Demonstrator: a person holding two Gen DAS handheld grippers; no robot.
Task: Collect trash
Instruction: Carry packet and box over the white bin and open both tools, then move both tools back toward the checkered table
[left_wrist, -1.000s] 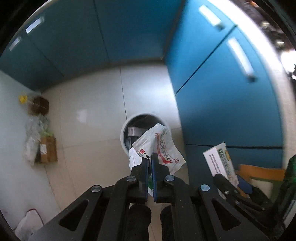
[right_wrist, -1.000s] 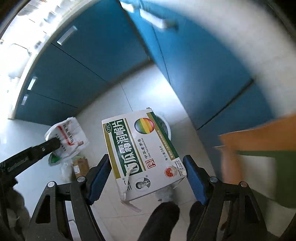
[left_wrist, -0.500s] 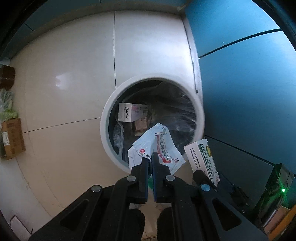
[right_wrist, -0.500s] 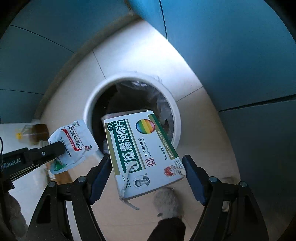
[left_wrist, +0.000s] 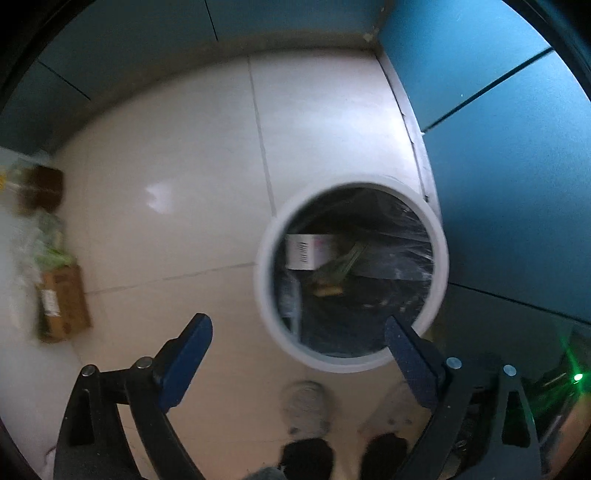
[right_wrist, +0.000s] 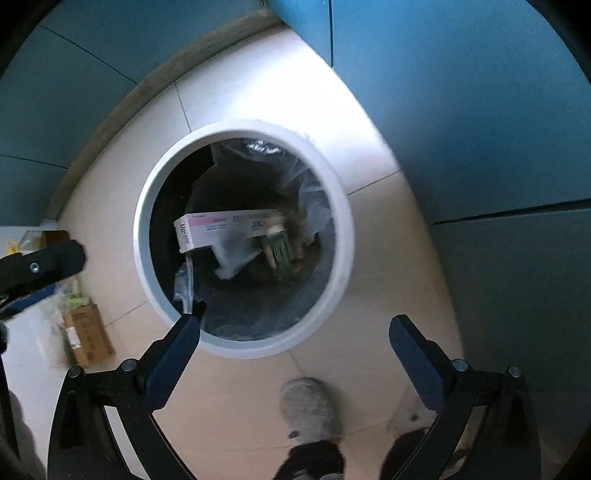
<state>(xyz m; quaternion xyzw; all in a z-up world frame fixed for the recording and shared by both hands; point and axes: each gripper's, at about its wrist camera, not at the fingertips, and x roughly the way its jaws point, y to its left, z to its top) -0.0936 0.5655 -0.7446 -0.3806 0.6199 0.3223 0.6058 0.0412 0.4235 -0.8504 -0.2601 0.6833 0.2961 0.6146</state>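
A round white trash bin (left_wrist: 441, 254) with a dark liner stands on the tiled floor; it also shows in the right wrist view (right_wrist: 345, 229). Inside lie a white and pink box (right_wrist: 221, 229), a white sachet (right_wrist: 236, 258) and a green medicine box (right_wrist: 282, 251), blurred. The pink box also shows in the left wrist view (left_wrist: 308, 251). My left gripper (left_wrist: 297, 349) is open and empty above the bin's near rim. My right gripper (right_wrist: 295, 347) is open and empty above the near rim. The left gripper's finger (right_wrist: 48, 262) shows at the left of the right wrist view.
Blue cabinet doors (left_wrist: 517, 184) stand right beside the bin and along the back (right_wrist: 480, 110). A cardboard box (left_wrist: 61, 302) and bags lie on the floor at the left, also in the right wrist view (right_wrist: 86, 334). The person's grey slippers (right_wrist: 308, 411) are just below the bin.
Both grippers opened. The sachet left the left gripper and the green medicine box left the right one; both now lie in the bin. The left view shifted left of the bin.
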